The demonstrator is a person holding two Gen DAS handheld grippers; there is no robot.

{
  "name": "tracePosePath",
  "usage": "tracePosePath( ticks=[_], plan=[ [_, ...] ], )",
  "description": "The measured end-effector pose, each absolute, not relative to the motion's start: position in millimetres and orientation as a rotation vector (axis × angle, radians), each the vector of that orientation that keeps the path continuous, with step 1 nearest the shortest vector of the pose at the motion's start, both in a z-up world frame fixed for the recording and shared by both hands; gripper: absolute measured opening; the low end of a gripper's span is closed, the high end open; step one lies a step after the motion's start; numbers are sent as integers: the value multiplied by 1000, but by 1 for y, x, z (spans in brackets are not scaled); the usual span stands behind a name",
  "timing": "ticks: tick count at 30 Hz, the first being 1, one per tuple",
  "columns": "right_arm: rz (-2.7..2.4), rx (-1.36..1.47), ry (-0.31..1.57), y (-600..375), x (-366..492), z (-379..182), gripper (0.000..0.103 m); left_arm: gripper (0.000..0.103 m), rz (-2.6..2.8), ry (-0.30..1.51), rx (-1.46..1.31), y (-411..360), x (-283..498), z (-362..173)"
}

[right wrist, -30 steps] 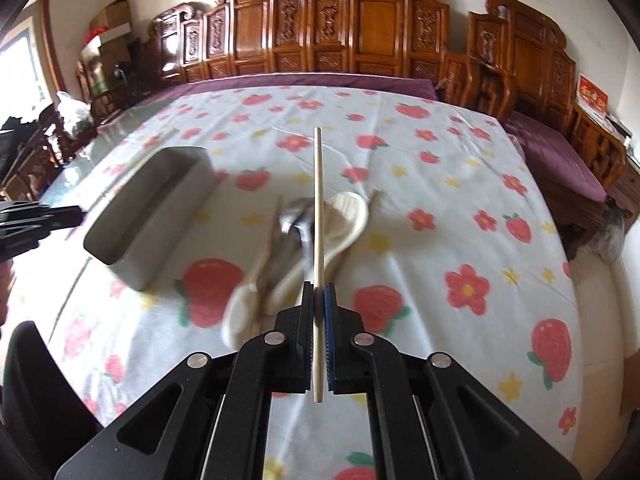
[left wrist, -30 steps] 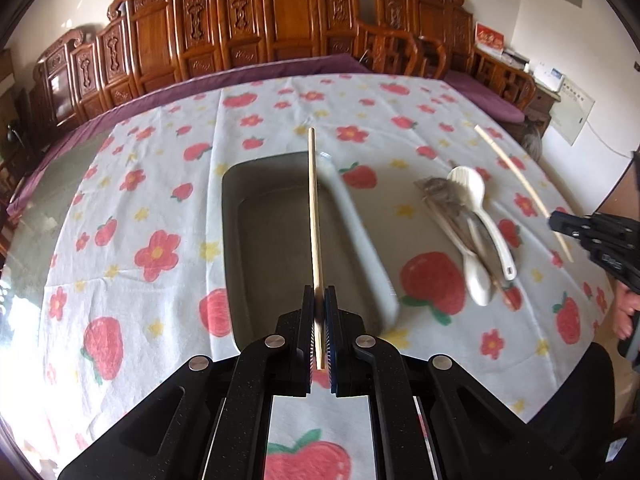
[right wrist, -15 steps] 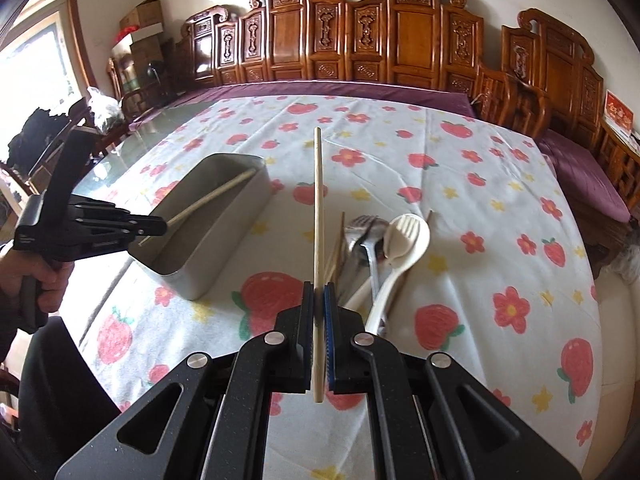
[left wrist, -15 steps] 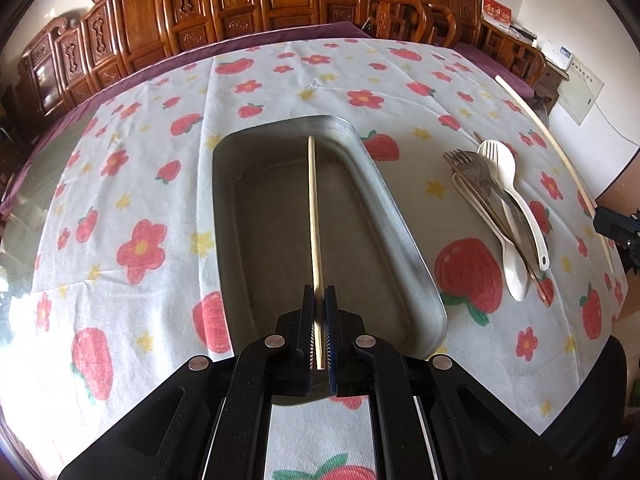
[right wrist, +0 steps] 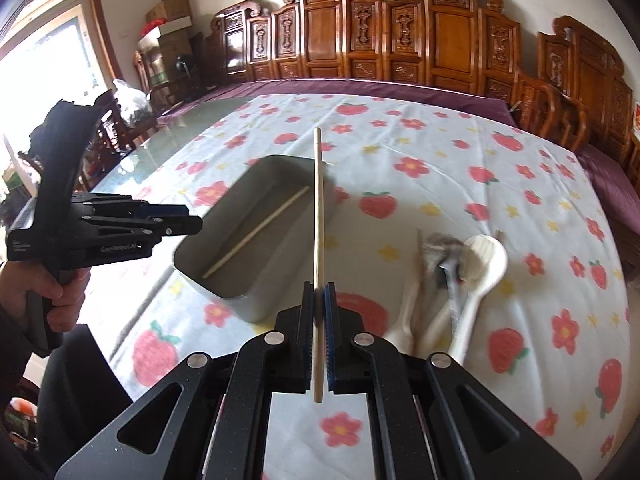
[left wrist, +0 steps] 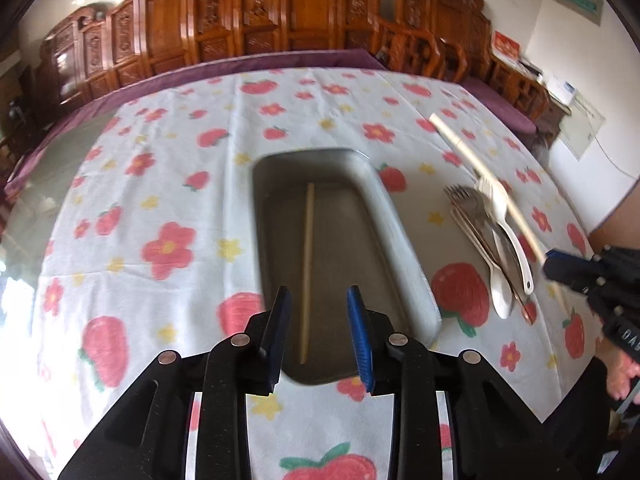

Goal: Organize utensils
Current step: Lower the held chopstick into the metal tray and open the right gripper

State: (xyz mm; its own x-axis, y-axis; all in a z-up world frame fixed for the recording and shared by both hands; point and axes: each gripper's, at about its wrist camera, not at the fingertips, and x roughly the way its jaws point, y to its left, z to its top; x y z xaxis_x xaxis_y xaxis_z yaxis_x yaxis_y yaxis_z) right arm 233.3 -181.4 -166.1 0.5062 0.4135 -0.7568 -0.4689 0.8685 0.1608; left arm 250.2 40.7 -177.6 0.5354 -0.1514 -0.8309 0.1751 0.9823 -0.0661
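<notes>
My left gripper (left wrist: 320, 320) is opening over the tray (left wrist: 404, 240), chopstick (left wrist: 307, 264) dropped inside; my right gripper (right wrist: 319, 300) pinches a second chopstick (right wrist: 319, 216) that may snag the tray's rim or slip.

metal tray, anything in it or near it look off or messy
Nothing damaged or spilled. One chopstick lies flat inside the metal tray; the forks and spoons lie heaped on the tablecloth beside it.

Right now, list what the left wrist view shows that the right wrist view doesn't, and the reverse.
Left wrist only: the left gripper head-on, its jaws opening with nothing between them, over the tray.

Right wrist only: the hand holding the left gripper, a window and boxes.

Both: the tray with one chopstick inside, the spoons and forks, the right gripper clamping the second chopstick.
</notes>
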Motion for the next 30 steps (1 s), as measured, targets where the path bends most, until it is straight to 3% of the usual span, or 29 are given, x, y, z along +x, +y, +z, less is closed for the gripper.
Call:
tracePosePath(
  ticks=[2, 3, 4, 21, 30],
  plan=[
    [546, -71, 898, -167, 236, -167, 6, 38, -167, 955, -3, 54, 243, -167],
    [550, -72, 901, -161, 237, -167, 6, 56, -152, 928, -16, 62, 239, -160],
    [555, -72, 907, -154, 240, -168, 6, 62, -143, 908, -21, 66, 236, -155],
    [517, -67, 1033, -70, 290, -205, 6, 81, -57, 728, 7, 112, 205, -94],
    [498, -54, 1106, -56, 303, -232, 6, 82, -37, 698, -9, 123, 196, -90]
  ],
)
